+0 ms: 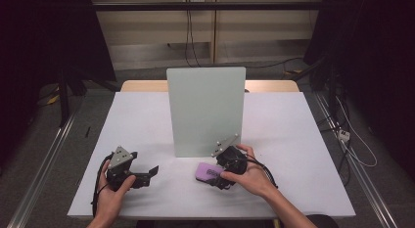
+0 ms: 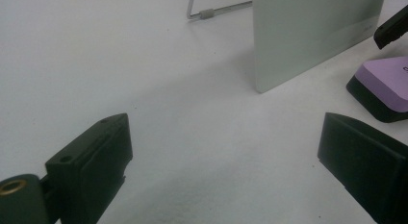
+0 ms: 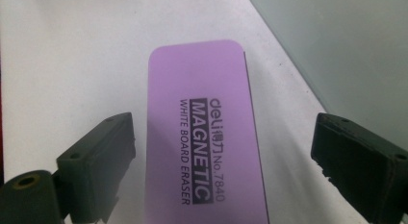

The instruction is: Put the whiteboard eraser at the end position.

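A purple whiteboard eraser [image 1: 205, 171] with a black base lies flat on the white table [image 1: 293, 140], just in front of an upright pale grey-green board [image 1: 205, 110]. My right gripper [image 1: 216, 176] is open and straddles the eraser. In the right gripper view the eraser [image 3: 202, 137] lies between the two jaws with a gap on each side, its printed label facing up. My left gripper [image 1: 147, 176] rests at the front left of the table, open, with bare table between its jaws [image 2: 221, 156]. From there the eraser [image 2: 387, 84] lies off to the right.
The board [image 2: 312, 31] stands near the table's middle on a wire stand [image 2: 211, 12] behind it. A wooden edge [image 1: 142, 85] runs along the table's far side. Cables lie on the floor at right [image 1: 352, 140].
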The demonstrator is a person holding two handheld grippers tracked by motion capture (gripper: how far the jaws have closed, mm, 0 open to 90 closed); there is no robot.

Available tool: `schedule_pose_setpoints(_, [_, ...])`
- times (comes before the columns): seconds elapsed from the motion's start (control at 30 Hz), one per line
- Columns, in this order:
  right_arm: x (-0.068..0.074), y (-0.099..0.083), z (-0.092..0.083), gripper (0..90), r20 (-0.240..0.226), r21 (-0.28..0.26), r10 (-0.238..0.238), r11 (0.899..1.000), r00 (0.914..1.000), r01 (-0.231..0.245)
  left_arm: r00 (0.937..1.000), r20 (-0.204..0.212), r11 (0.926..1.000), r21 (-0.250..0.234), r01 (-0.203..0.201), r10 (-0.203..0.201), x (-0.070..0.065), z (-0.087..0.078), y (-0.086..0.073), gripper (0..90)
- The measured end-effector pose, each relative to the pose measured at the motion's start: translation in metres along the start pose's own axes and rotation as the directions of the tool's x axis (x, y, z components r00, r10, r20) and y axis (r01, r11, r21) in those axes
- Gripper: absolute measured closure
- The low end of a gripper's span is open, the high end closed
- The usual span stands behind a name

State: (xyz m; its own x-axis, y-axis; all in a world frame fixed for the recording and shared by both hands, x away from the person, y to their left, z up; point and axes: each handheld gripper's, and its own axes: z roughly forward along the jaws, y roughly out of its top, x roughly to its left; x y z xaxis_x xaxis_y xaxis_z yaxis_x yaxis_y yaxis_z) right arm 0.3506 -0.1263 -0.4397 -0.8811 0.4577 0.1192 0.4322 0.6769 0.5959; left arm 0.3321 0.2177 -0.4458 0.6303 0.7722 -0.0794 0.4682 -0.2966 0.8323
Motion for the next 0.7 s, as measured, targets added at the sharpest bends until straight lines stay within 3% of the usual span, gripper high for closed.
schedule_pose_setpoints(0.17, [0.0, 0.0, -0.003, 8.3, 0.015, -0.021, -0.001, 1.0, 0.9999, 0.002, 1.0, -0.001, 1.0, -0.004, 0.002, -0.002, 0.0, 0.0, 0.0, 4.9])
schedule_pose_setpoints(0.53, [-0.005, -0.006, -0.017, 7.8, 0.037, -0.107, 0.063, 0.993, 0.9973, -0.059, 0.9999, -0.003, 0.9999, -0.008, 0.012, -0.012, 0.0, -0.001, 0.0, 4.9])
schedule_pose_setpoints(0.7, [-0.007, -0.008, -0.024, 8.3, 0.088, -0.161, 0.09, 0.984, 0.9921, -0.075, 0.9999, -0.009, 0.9999, -0.007, 0.011, -0.011, 0.001, -0.001, 0.0, 4.9])
